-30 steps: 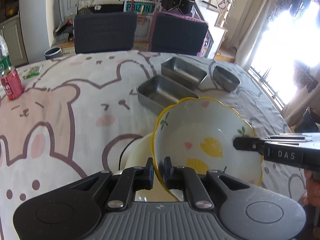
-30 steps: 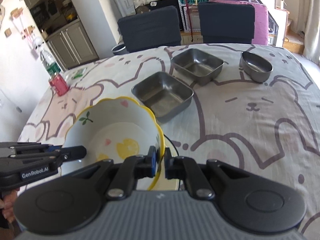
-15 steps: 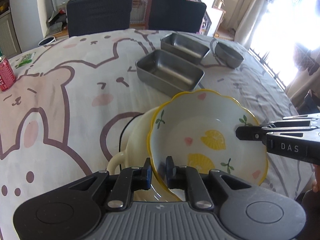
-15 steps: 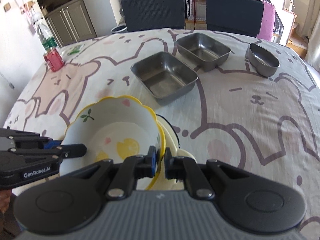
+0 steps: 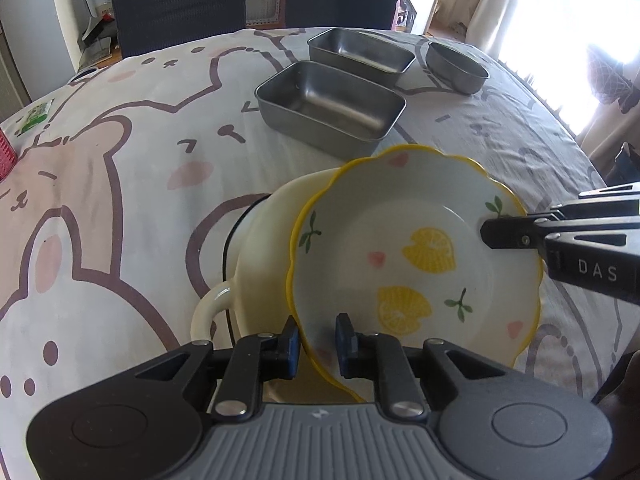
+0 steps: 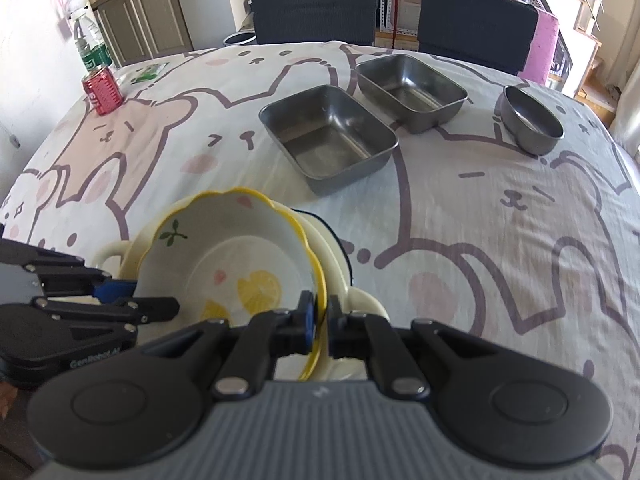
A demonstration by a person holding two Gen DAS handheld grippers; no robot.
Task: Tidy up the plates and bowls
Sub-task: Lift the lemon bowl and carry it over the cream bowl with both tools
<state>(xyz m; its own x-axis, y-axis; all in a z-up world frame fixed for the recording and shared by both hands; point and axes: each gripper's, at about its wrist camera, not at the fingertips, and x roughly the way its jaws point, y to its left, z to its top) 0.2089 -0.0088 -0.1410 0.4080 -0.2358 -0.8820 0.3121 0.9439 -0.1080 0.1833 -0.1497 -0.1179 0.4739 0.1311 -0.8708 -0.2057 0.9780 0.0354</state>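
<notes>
A white lemon-print bowl with a yellow scalloped rim (image 5: 416, 256) (image 6: 236, 264) rests tilted inside a cream two-handled bowl (image 5: 260, 248) (image 6: 344, 276) on the bear-print tablecloth. My left gripper (image 5: 318, 340) straddles the lemon bowl's near rim. Its jaws are opening, and a gap shows between the right pad and the bowl wall. My right gripper (image 6: 320, 316) is shut on the opposite rim, and in the left wrist view its fingers (image 5: 504, 232) reach in from the right. The left gripper's fingers (image 6: 156, 304) enter the right wrist view from the left.
Two rectangular steel trays (image 6: 328, 136) (image 6: 412, 88) and a small oval steel bowl (image 6: 528, 120) sit farther back. A red can (image 6: 102, 90) and a water bottle (image 6: 90, 46) stand at the far left edge. Two dark chairs (image 6: 316, 4) stand behind the table.
Both grippers came down with the lemon bowl, which now sits in the cream bowl. The left jaws have spread apart from its rim; the right jaws stay clamped.
</notes>
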